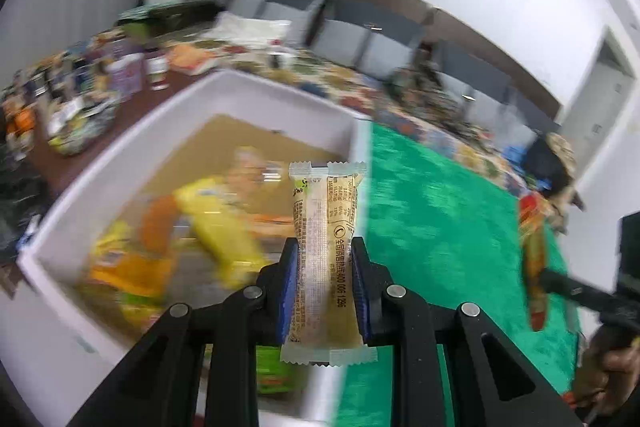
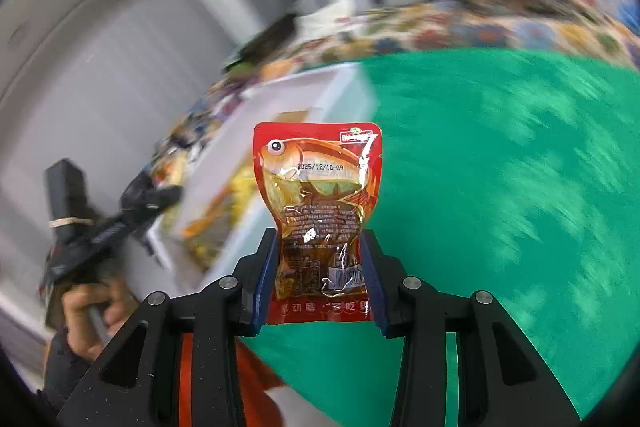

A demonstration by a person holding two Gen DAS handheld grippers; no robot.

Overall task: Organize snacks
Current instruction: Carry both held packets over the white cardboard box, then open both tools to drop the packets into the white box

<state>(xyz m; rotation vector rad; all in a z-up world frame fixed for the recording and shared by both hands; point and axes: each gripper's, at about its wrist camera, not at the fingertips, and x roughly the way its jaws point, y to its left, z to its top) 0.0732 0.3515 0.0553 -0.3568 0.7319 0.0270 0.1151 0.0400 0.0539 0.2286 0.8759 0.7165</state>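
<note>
Across the table (image 1: 440, 227), a green cloth (image 2: 500, 187) covers the near part, and beyond it runs a patterned cloth crowded with blurred jars and packets. On the green cloth's left edge sits a white bin (image 1: 132, 155) with a tan floor, holding yellow and orange snack packets (image 1: 208, 227) too blurred to read. Over the bin's right rim, the left tool (image 1: 324, 263) is clamped on a pale yellow snack bar (image 1: 324, 235) in a clear-ended wrapper, held upright lengthwise between the blue pads (image 1: 289, 279). Above the green cloth, just right of the bin, the right tool (image 2: 320, 259) is clamped on a red fish-print pouch (image 2: 318, 195), its lower half pinched between the pads and its top standing free. Each wrist view catches the other tool at its edge, gripped by a person's hand (image 2: 86, 311); the red pouch shows there as a blurred streak (image 1: 534, 259).
</note>
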